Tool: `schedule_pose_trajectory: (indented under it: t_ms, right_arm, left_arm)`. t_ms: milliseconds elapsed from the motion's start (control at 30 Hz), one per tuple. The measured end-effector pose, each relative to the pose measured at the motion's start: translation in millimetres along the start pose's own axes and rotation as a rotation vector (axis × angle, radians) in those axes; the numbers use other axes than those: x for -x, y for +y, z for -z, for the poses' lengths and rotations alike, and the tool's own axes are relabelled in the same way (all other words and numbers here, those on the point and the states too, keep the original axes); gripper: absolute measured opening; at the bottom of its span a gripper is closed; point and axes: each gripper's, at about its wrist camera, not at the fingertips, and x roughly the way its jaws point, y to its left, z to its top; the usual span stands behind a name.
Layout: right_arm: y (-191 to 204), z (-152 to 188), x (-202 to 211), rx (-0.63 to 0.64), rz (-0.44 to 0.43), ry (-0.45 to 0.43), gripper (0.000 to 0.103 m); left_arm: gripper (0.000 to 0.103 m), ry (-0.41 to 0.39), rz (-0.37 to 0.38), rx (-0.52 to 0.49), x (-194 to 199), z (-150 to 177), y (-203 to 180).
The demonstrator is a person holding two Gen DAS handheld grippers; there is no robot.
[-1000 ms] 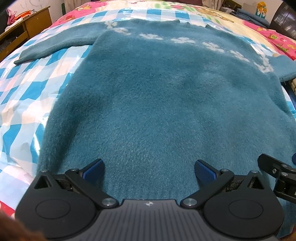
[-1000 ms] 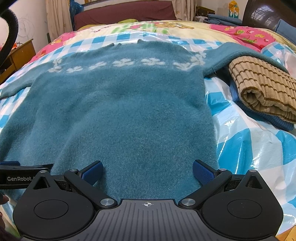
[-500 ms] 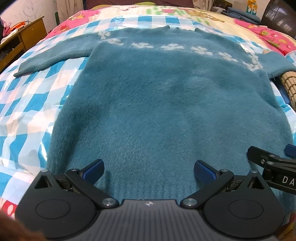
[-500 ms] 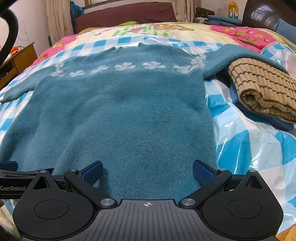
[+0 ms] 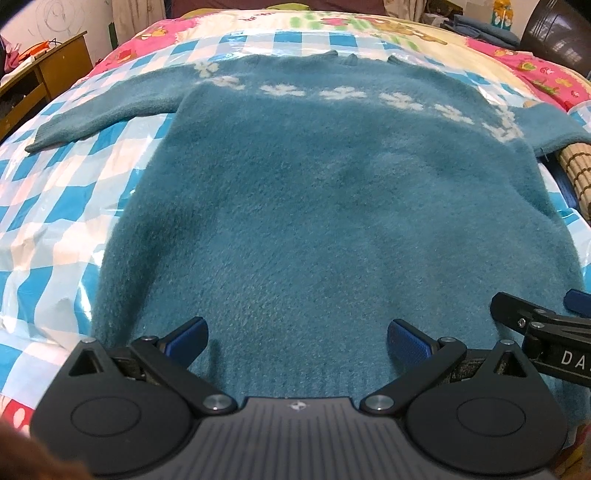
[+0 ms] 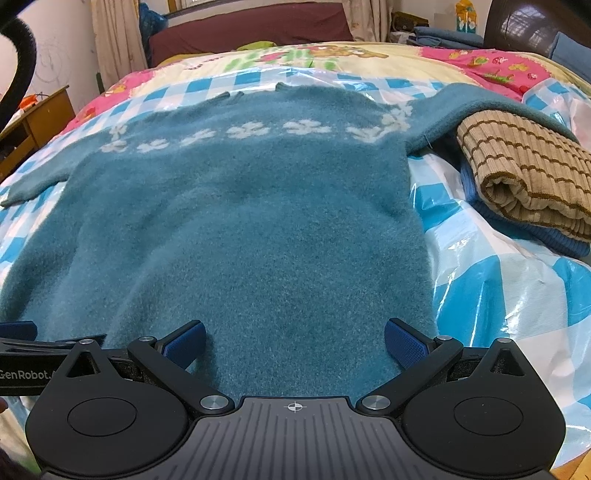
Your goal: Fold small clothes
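A fuzzy teal sweater with a row of white flowers across the chest lies flat on the bed, sleeves spread to both sides. My left gripper hovers open over the sweater's hem, left of centre, nothing between its blue pads. My right gripper stands open over the hem's right part, also empty. Each gripper shows at the edge of the other's view. The sweater's right sleeve drapes over a pile of folded clothes.
A blue-and-white checked plastic sheet covers the bed. A folded tan striped knit rests on a blue garment at the right. A wooden desk stands to the left, and a dark headboard is at the far right.
Both grippers have drawn back toward the hem, so more of the sweater and its collar shows. Both stay open and the sweater has not moved.
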Motion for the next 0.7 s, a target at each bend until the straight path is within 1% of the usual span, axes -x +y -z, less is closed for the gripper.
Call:
schedule_pose_trajectory:
  t_ms: [333, 700]
  right_arm:
    - [-6, -6, 6, -0.029, -0.014, -0.020, 0.103]
    - [-12, -11, 6, -0.064, -0.038, -0.021, 0.102]
  left_arm:
    - [0.103, -0.025, 0.011, -0.013, 6, -8, -4]
    - [0.103, -0.026, 0.011, -0.029, 3, -18, -10]
